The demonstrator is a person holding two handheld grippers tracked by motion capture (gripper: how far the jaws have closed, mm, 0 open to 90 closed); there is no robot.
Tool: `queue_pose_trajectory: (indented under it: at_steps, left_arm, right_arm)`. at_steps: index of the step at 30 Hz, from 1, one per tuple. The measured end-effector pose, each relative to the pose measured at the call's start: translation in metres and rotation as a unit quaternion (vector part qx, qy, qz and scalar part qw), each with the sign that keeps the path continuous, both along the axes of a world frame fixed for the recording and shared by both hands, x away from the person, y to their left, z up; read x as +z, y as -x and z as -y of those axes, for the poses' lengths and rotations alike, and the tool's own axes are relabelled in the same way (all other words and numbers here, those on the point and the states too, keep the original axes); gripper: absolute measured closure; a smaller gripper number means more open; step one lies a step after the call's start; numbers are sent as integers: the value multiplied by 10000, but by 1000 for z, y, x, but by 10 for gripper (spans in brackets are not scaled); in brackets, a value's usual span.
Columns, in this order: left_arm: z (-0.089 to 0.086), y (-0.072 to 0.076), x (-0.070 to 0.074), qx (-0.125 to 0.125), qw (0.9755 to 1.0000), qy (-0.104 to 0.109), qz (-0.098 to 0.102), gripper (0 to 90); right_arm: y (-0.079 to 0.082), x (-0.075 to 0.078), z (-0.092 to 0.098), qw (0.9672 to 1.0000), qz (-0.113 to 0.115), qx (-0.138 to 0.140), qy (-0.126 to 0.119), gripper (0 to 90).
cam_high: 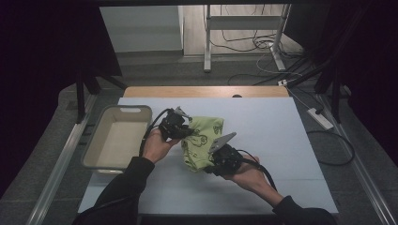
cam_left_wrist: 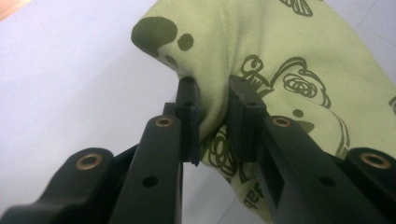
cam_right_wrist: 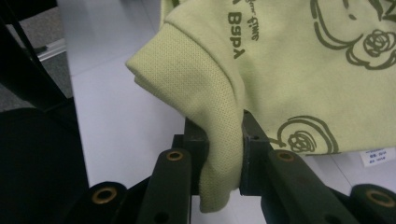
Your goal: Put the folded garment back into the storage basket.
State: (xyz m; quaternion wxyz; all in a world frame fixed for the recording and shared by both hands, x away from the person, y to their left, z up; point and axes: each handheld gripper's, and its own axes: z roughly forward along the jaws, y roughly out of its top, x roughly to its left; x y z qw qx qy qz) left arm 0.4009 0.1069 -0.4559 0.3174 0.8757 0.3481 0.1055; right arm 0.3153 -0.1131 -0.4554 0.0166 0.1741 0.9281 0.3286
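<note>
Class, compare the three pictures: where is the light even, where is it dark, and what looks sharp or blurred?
High view: white table top brightly lit, surroundings dark, green cloth small but sharp. Left gripper view: cloth print clear, the near black jaws soft and dark. Right gripper view: ribbed cuff sharp, lower left corner in deep shadow.

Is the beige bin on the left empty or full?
Empty: in the high view the beige bin shows a bare floor, and the green garment is beside it, outside.
</note>
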Motion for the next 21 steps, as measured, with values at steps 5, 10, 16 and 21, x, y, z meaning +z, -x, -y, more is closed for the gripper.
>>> queue_pose_trajectory:
  at_steps: [5,10,16,21]
  left_arm:
    - [-7,7,3,54,10000,29,61,758]
    - [-13,11,7,115,9999,49,120,759]
    - [-20,13,12,152,9997,58,158,759]
    - [-30,14,16,224,9995,127,158,760]
  right_arm:
    - [4,3,-6,9999,6,99,-78,771]
    - [7,7,-14,9998,40,158,-135,774]
    - [8,12,-22,9995,75,228,-188,774]
    - [7,16,-27,9993,111,258,-235,774]
